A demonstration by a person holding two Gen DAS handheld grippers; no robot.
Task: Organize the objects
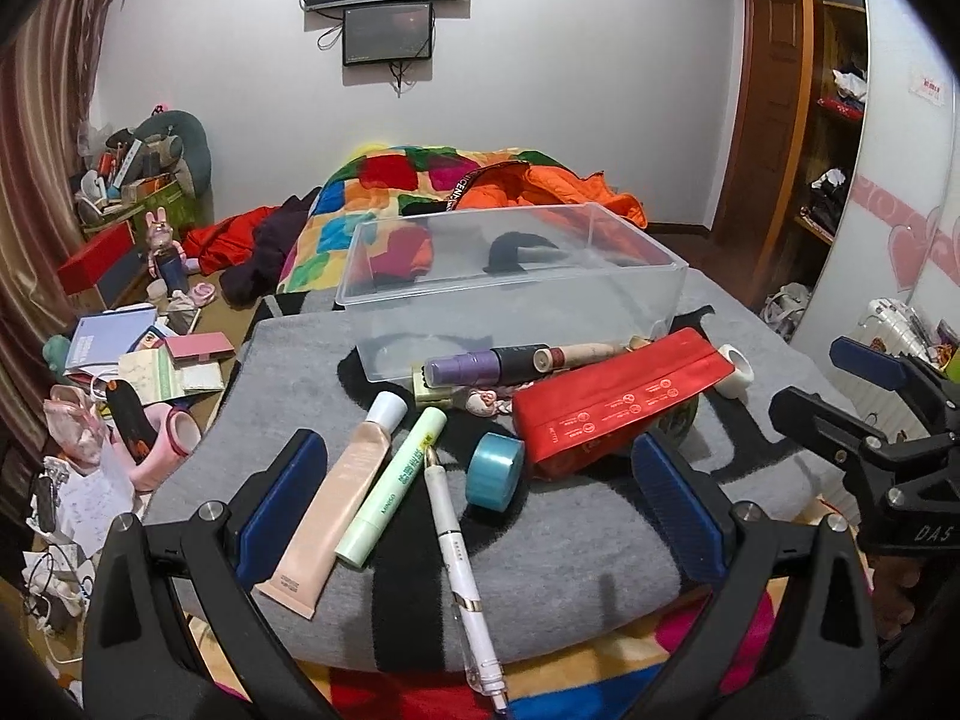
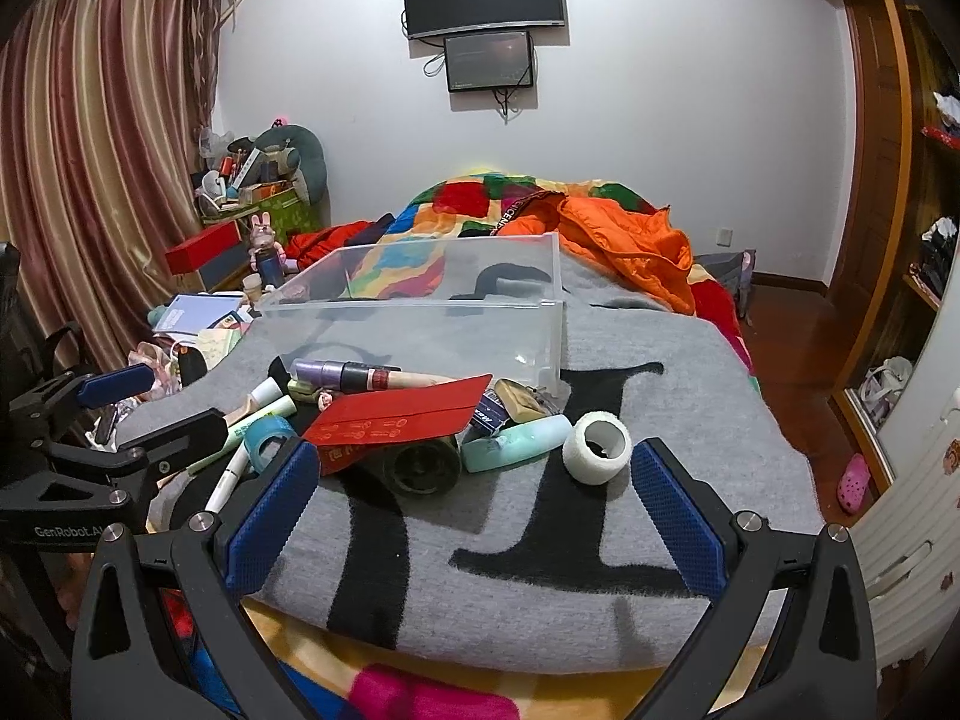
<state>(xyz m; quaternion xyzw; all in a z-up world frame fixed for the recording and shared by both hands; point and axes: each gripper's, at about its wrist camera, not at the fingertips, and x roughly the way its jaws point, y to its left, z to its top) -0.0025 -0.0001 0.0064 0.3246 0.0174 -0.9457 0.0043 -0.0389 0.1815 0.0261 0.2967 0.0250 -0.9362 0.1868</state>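
With both the left gripper (image 1: 477, 498) and right gripper (image 2: 474, 510) spread wide and empty, sorting seems unstarted; next comes pinching an item for the clear bin (image 1: 624, 300).

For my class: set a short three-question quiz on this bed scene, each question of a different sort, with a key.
1. True or false: the clear box already holds the red pouch.
2. Multiple choice: what lies between the open left tongs? A) a slipper B) a beige tube, a green tube, a white pen and a blue tape roll C) a book
3. Fill in: the white tape roll lies on the grey ____, ahead of the right tongs.

Key: 1 false, the pouch lies outside, in front of the box; 2 B; 3 blanket.
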